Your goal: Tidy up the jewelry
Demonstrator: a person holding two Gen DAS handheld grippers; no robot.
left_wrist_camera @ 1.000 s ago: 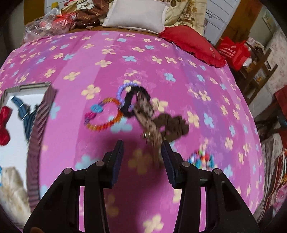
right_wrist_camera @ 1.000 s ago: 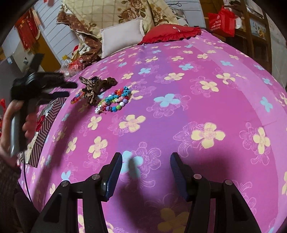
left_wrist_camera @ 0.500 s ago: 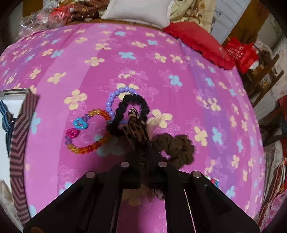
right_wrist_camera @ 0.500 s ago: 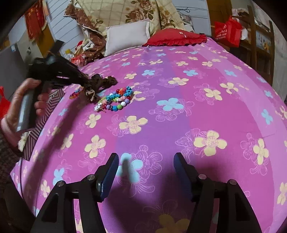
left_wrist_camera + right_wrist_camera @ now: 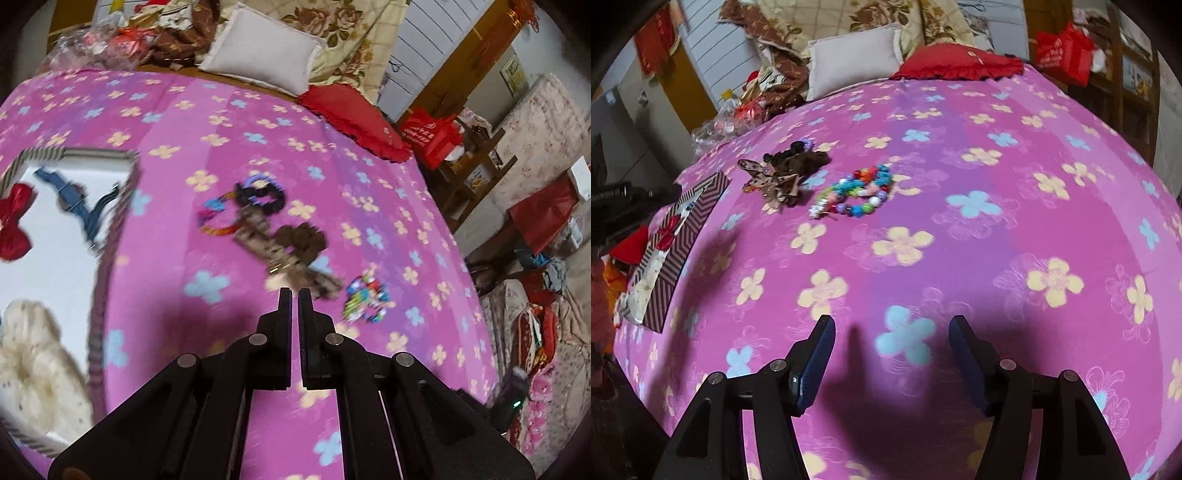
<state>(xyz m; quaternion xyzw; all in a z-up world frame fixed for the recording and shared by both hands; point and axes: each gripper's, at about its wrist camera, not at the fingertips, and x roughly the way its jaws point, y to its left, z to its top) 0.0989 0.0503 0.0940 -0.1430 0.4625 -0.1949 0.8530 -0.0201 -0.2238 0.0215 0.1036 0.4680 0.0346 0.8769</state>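
Note:
A leopard-print bow clip lies on the pink flowered bedspread, touching a brown scrunchie. Behind them lie a black scrunchie and an orange bead bracelet, both blurred. To the right is a multicoloured bead bracelet. My left gripper hovers just short of the bow, shut with nothing between its fingers; in the right wrist view it shows at the far left. My right gripper stands open over bare bedspread, well in front of the jewelry.
A striped open box sits at the left and holds a red bow, a blue clip and a cream fluffy piece. Pillows and a red cushion line the bed's far edge; furniture and bags stand off to the right.
My left gripper closed at the leopard bow half a second ago, then pulled back and up towards the box, still shut; the bow stays on the bed. My right jaws stand slightly wider.

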